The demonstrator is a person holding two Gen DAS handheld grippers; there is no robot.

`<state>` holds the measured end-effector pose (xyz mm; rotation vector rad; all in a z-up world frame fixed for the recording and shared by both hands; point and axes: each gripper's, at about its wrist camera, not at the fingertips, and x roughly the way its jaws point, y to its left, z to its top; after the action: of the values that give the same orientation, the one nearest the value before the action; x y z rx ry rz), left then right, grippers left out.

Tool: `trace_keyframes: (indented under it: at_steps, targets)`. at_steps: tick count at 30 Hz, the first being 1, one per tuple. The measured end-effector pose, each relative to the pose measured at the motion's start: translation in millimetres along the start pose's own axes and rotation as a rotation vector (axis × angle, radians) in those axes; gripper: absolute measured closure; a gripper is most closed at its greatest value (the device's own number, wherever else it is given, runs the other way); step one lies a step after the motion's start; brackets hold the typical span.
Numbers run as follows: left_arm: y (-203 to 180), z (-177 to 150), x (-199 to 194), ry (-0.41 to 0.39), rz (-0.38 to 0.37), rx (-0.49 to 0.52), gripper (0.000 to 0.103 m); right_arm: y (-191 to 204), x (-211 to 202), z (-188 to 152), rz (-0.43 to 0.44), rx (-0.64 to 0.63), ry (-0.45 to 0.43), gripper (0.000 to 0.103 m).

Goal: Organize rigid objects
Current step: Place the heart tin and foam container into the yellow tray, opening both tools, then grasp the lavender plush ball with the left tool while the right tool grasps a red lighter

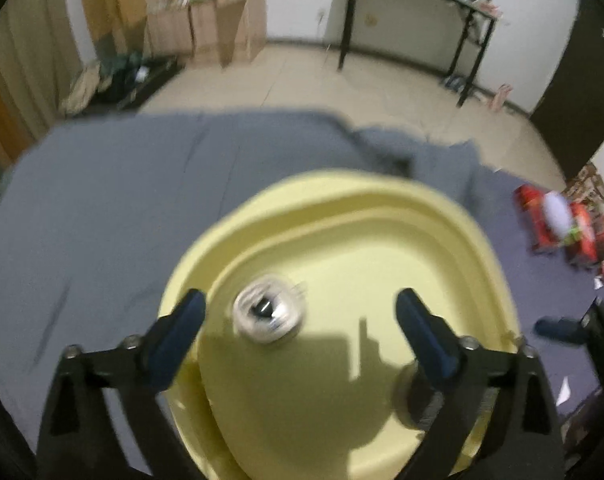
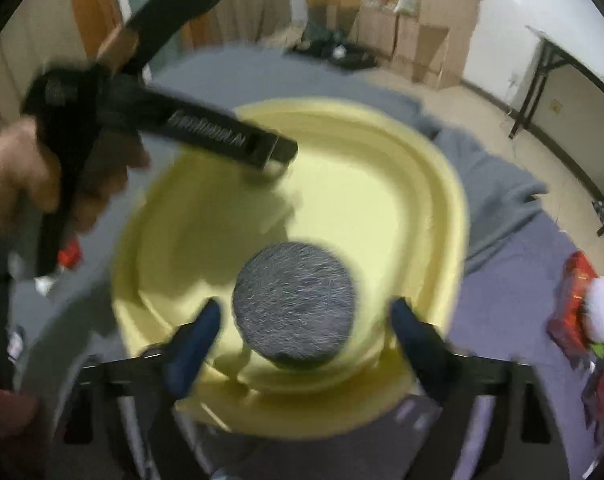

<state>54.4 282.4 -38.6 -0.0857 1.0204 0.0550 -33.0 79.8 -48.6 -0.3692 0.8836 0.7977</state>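
A pale yellow basin (image 1: 382, 200) stands on a grey sheet; it also shows in the right wrist view (image 2: 442, 184). In the left wrist view a small clear round jar (image 1: 268, 308) lies inside it, between and just beyond my left gripper's (image 1: 300, 312) open blue fingers. A second round object (image 1: 412, 396) sits partly hidden behind the right finger. In the right wrist view my right gripper (image 2: 304, 322) is open over the basin, with a dark grey round disc-like object (image 2: 296, 308) between its fingers, not touching them. The left gripper's body (image 2: 222, 136) reaches over the basin's far side.
The grey sheet (image 1: 122, 208) covers the bed around the basin. Red snack packets (image 1: 562, 228) lie at the right, also in the right wrist view (image 2: 586, 312). A black-legged table (image 1: 414, 20), cardboard boxes (image 1: 218, 24) and a tiled floor lie beyond.
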Motion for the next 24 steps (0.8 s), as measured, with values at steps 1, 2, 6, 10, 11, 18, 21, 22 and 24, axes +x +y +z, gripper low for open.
trace_keyframes:
  at_steps: [1, 2, 6, 10, 11, 18, 21, 22, 24]
  targets:
    - [-9.2, 5.7, -12.6, -0.022, -0.005, 0.018, 0.001, -8.5, -15.1, -1.5, -0.004, 0.019, -0.031, 0.003]
    - [-19.6, 11.8, -22.8, -0.035, -0.020, 0.033, 0.000, -22.0, -35.9, -1.2, -0.018, 0.042, -0.071, 0.001]
    - [-70.4, 33.3, -46.4, -0.055, -0.105, 0.091, 0.000, -93.1, -99.8, -19.1, -0.137, 0.160, -0.164, 0.000]
    - [-152.0, 49.0, -52.0, -0.085, -0.157, 0.198, 0.000, -197.4, -162.0, -69.3, -0.330, 0.485, -0.225, 0.000]
    - [-166.6, 50.7, -50.1, -0.089, -0.166, 0.220, 0.000, -227.9, -176.1, -87.2, -0.383, 0.606, -0.243, 0.000]
    - [-257.7, 60.0, -10.5, -0.059, -0.196, 0.275, 0.000, -304.6, -183.4, -146.3, -0.498, 0.860, -0.210, 0.004]
    - [-274.2, 60.9, 4.4, -0.025, -0.192, 0.255, 0.000, -310.7, -175.0, -146.8, -0.473, 0.820, -0.178, 0.020]
    - [-277.8, 60.7, 8.7, -0.015, -0.195, 0.258, 0.000, -310.2, -176.7, -143.6, -0.474, 0.803, -0.177, 0.025]
    - [-283.0, 59.8, 13.9, -0.016, -0.192, 0.275, 0.000, -307.6, -184.2, -143.8, -0.471, 0.775, -0.180, 0.028]
